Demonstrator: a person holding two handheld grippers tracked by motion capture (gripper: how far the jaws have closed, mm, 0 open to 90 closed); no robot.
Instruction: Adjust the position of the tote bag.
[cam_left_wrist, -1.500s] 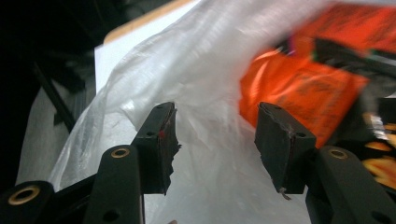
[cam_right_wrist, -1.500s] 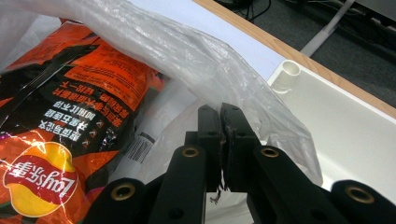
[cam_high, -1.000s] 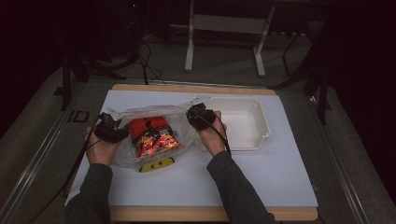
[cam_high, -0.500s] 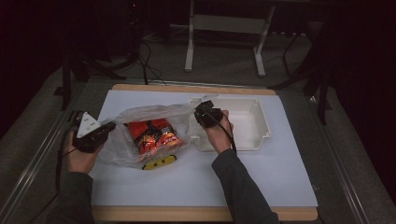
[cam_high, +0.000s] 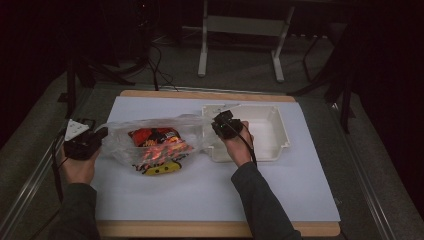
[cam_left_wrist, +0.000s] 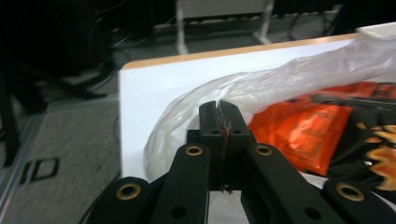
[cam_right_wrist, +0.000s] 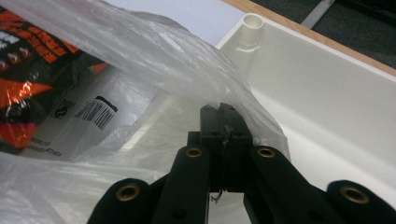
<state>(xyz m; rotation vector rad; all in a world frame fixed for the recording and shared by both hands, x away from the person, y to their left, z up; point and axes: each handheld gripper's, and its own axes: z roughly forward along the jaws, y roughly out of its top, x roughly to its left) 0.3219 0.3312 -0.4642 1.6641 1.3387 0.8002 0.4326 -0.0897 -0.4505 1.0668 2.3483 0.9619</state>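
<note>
Reaching in from the near edge, both forearms are spreading apart over the tabletop (cam_high: 280, 190). The left tool (cam_high: 97, 136) is pinching the plastic bag (cam_high: 165, 131) at its left end; the right tool (cam_high: 216, 125) is clamping its right end beside the white tray (cam_high: 272, 135). Snack packets (cam_high: 157, 146) are lying inside.

Left gripper (cam_high: 100, 136) jaws closed, held out at left. Right gripper (cam_high: 216, 125) jaws closed, pointing left. Both forearms enter from below, spread apart.
</note>
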